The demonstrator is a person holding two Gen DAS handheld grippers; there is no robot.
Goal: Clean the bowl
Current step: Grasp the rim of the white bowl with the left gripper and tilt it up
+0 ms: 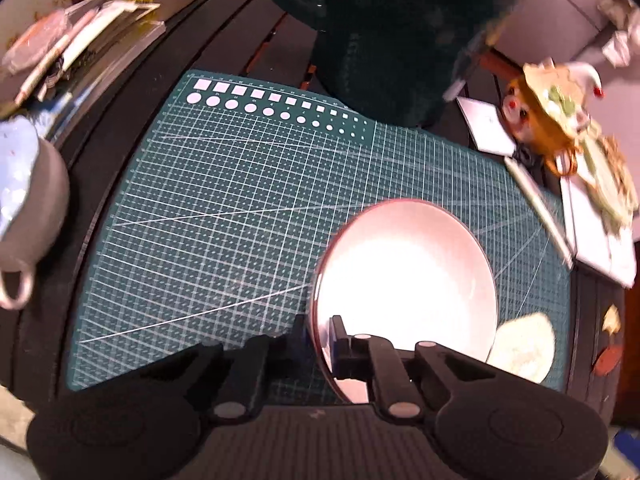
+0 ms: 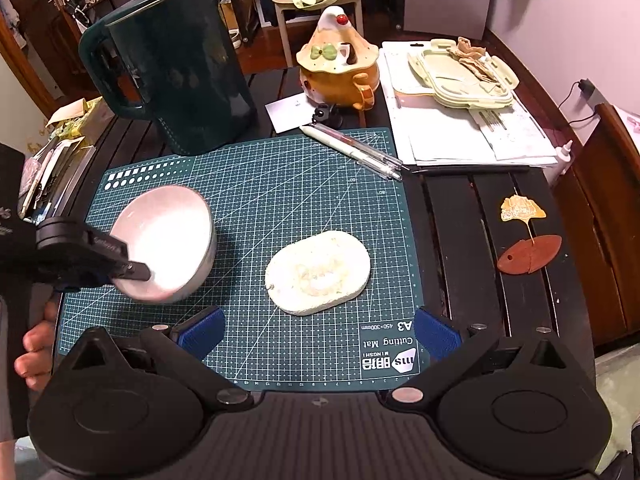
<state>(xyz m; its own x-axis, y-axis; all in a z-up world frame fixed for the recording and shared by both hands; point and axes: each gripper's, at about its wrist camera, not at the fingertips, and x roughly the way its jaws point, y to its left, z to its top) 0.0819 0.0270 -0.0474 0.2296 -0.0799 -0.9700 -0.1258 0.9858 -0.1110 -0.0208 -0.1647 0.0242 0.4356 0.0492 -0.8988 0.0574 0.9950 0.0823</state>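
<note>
1. Bowl (image 2: 168,244) is held tilted at the left part of the cutting mat (image 2: 256,208), rim pinched by the left gripper (image 2: 134,270): one finger inside, one outside the wall.
2. Right gripper (image 2: 318,334) is spread wide, nothing btwn its blue pads (image 2: 202,332); it hangs over the mat's near edge.
3. Key relation: sponge (image 2: 318,278) lies straight ahead of the right gripper, just beyond the pads, long axis running left-right w/ a slight tilt. Bowl sits to the sponge's left, near but apart.
4. Right gripper is judged nearer the sponge; a pick-up looks like the next step.
5. Nothing is seen in the way. Pens (image 2: 356,152), kettle (image 2: 176,60) & teapot (image 2: 340,68) stand well apart at the far side.
</note>
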